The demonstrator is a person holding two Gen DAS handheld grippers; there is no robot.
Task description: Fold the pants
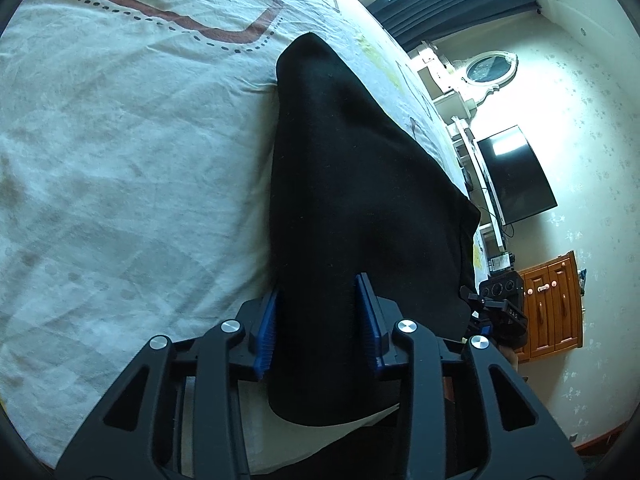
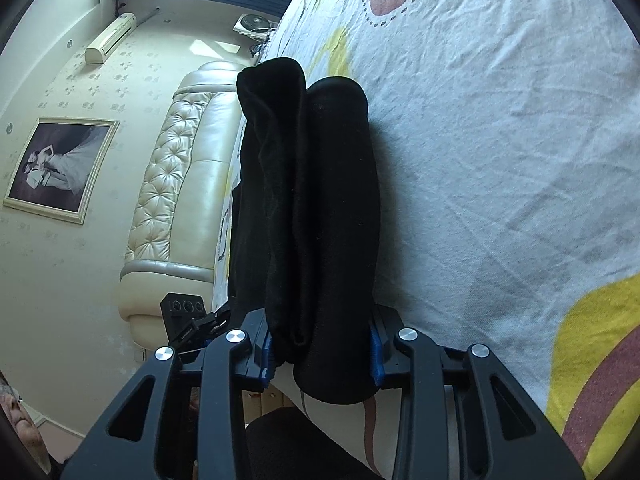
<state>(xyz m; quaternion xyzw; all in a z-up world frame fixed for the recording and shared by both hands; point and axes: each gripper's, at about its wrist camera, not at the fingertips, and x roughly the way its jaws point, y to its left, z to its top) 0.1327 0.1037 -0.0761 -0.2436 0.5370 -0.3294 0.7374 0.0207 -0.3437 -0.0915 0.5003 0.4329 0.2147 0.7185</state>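
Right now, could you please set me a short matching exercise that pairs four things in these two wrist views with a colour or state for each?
Things:
1. pants
2. left gripper
3. television
4. wooden cabinet

Colour or state:
A. orange-brown, drawers closed
B. black cloth, lying on the bed sheet
C. dark screen, switched off
D. blue pads closed on black fabric

Pairs: 1-B, 2-D, 3-C, 4-A. The right gripper likewise clamps the bunched pants in its own view.
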